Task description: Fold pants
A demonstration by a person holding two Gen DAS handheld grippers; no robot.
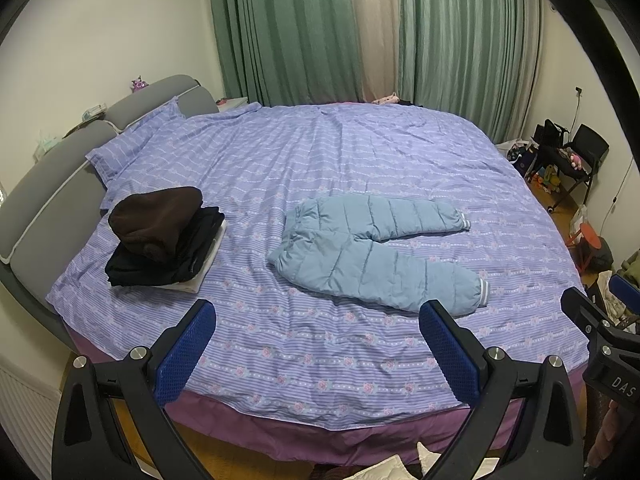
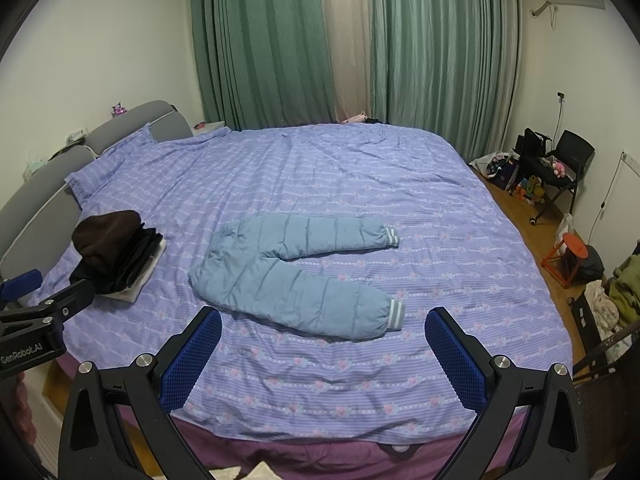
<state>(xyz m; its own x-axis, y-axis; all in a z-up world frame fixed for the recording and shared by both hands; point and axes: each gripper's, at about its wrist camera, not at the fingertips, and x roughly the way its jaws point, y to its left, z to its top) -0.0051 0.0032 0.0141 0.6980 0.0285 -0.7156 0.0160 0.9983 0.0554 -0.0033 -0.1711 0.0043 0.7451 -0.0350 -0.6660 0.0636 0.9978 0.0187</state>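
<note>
Light blue quilted pants [image 1: 376, 252] lie flat on the purple striped bed cover [image 1: 320, 152], waistband to the left, legs spread apart to the right with striped cuffs. They also show in the right wrist view [image 2: 296, 276]. My left gripper [image 1: 318, 316] is open and empty, held above the bed's near edge, short of the pants. My right gripper [image 2: 324, 320] is open and empty, just short of the near leg. Each gripper's body shows at the edge of the other's view.
A stack of dark folded clothes [image 1: 164, 236] sits on the bed to the left of the pants, near the grey headboard [image 1: 44, 184]. Green curtains [image 1: 280, 28] hang behind. A black chair [image 2: 560, 164], toys and an orange stool [image 2: 568, 256] stand on the floor at right.
</note>
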